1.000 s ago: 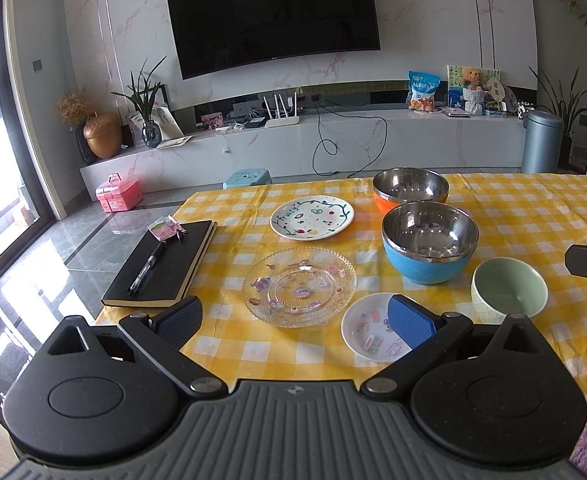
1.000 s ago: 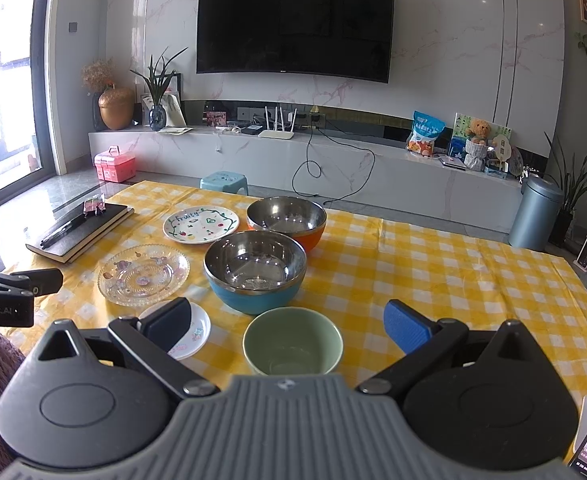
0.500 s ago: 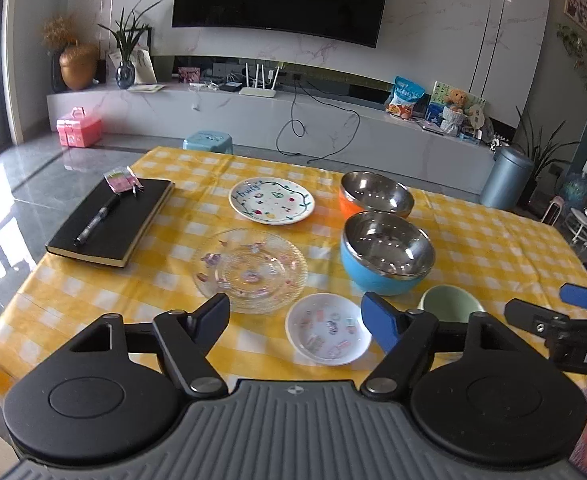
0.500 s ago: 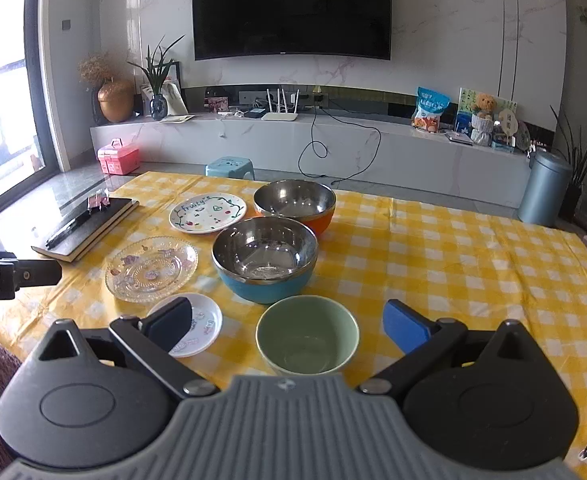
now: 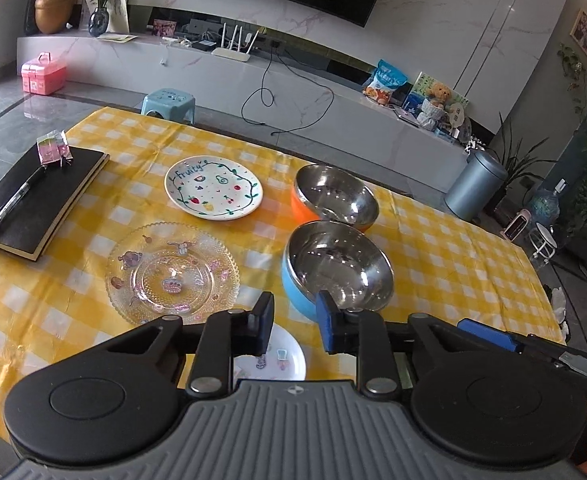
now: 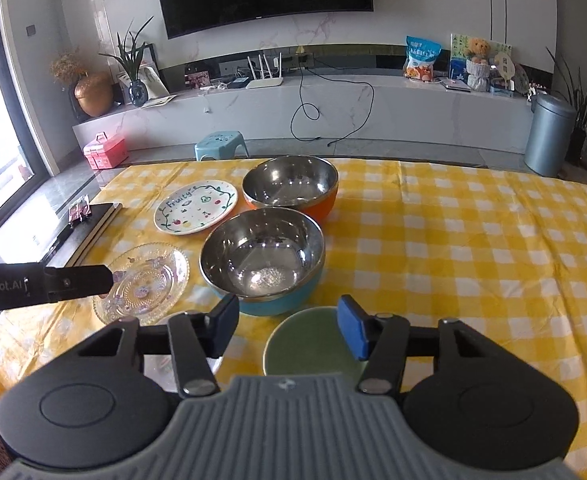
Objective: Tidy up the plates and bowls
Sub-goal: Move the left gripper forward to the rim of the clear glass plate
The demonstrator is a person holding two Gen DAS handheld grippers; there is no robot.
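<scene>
Right wrist view: blue bowl (image 6: 263,264) sits beyond the spread right gripper (image 6: 289,326); green bowl (image 6: 313,342) lies between its jaws. Left gripper (image 5: 293,320) (jaws narrowly parted) hovers over the small plate (image 5: 279,360).
</scene>
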